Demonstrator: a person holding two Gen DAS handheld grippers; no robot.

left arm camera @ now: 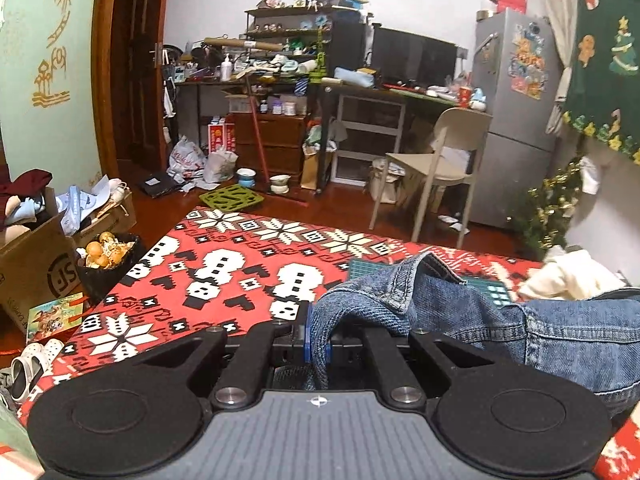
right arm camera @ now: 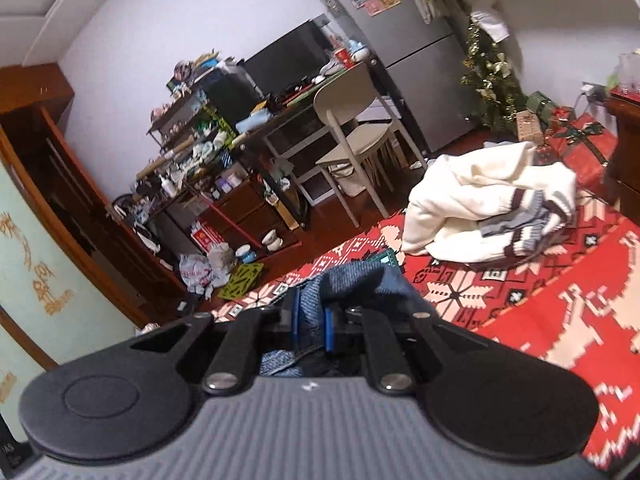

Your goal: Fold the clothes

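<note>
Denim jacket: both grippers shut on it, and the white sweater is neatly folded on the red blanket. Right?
Not quite. Both the left gripper and right gripper do clamp the denim jacket, but the right wrist view shows the white sweater crumpled in a heap on the red blanket.

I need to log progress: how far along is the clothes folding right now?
Early. Nothing looks folded yet. In hand: the left gripper and the right gripper are each shut on the denim jacket, held up over the red patterned blanket. Left to do: folding the jacket itself, then the cream sweater, which lies crumpled on the blanket.
</note>
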